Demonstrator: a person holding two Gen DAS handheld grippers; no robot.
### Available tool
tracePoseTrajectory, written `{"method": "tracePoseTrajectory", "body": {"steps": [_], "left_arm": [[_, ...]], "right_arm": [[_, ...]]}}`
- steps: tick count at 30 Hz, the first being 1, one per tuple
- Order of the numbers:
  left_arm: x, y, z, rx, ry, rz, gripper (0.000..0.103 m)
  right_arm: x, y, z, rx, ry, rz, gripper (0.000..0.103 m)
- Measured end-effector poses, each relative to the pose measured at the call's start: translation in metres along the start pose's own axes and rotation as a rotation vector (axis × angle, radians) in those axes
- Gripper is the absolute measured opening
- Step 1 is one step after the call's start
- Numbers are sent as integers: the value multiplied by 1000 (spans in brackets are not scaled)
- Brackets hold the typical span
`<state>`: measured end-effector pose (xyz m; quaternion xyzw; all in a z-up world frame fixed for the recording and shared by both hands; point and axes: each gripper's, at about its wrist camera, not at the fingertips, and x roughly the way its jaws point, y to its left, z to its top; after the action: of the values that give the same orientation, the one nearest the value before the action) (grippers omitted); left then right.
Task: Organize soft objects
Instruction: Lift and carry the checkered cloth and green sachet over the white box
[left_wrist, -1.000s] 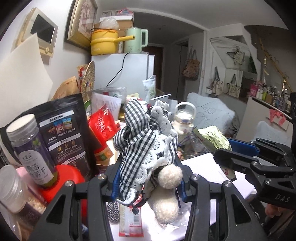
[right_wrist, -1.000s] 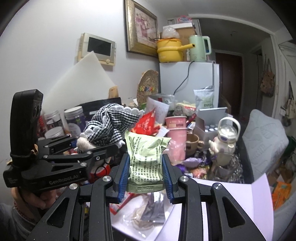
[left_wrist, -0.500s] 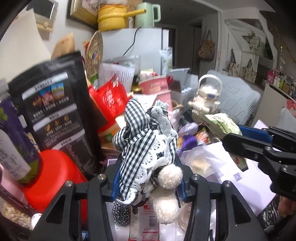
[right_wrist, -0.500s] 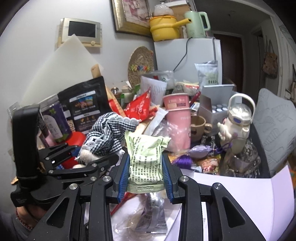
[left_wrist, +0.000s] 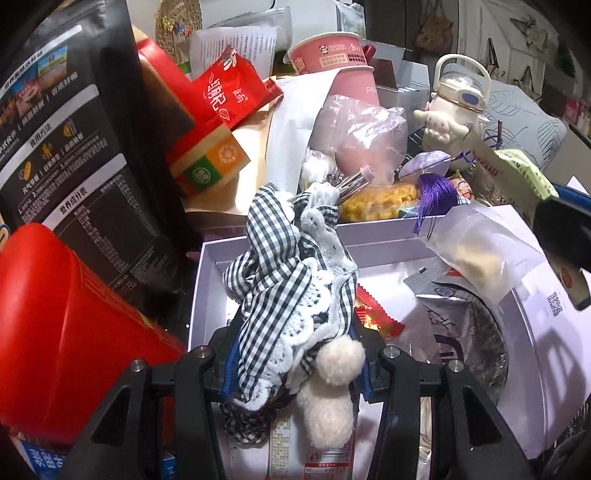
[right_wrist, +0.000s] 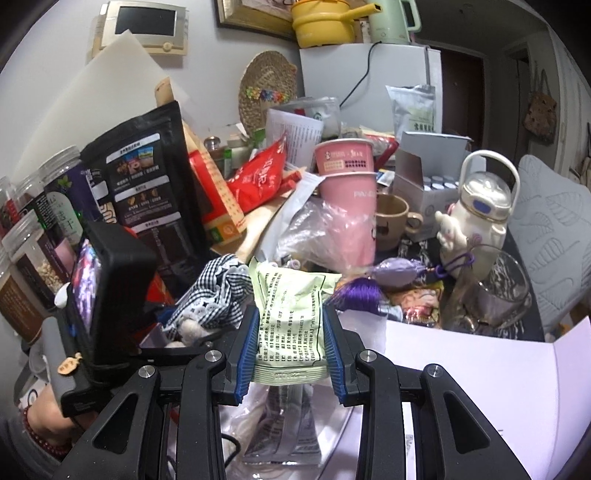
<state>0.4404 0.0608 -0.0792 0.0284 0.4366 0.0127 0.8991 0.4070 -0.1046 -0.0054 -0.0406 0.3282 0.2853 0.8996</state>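
Left wrist view: the left gripper (left_wrist: 295, 365) clamped a gingham scrunchie (left_wrist: 291, 295) above a white box (left_wrist: 207, 273). Right gripper (right_wrist: 291, 343) pinched a pale green sachet (right_wrist: 290, 314)

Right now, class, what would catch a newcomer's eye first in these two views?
The black-and-white checked cloth with lace trim and cream pompoms, clamped in the left gripper over the open white box. Beside it, the pale green printed packet gripped in the right gripper.

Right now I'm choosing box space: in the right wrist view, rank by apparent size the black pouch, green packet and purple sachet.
1. black pouch
2. green packet, though nearness to the camera inflates it
3. purple sachet
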Motion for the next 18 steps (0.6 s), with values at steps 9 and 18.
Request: {"method": "tracePoseTrajectory", "body": {"steps": [9, 18], "left_arm": [[2, 1, 1, -6, 21, 1, 49], [10, 1, 4, -23, 53, -3, 52]], "right_arm": [[24, -5, -7, 28, 73, 9, 34], [39, -6, -13, 30, 103, -4, 34]]}}
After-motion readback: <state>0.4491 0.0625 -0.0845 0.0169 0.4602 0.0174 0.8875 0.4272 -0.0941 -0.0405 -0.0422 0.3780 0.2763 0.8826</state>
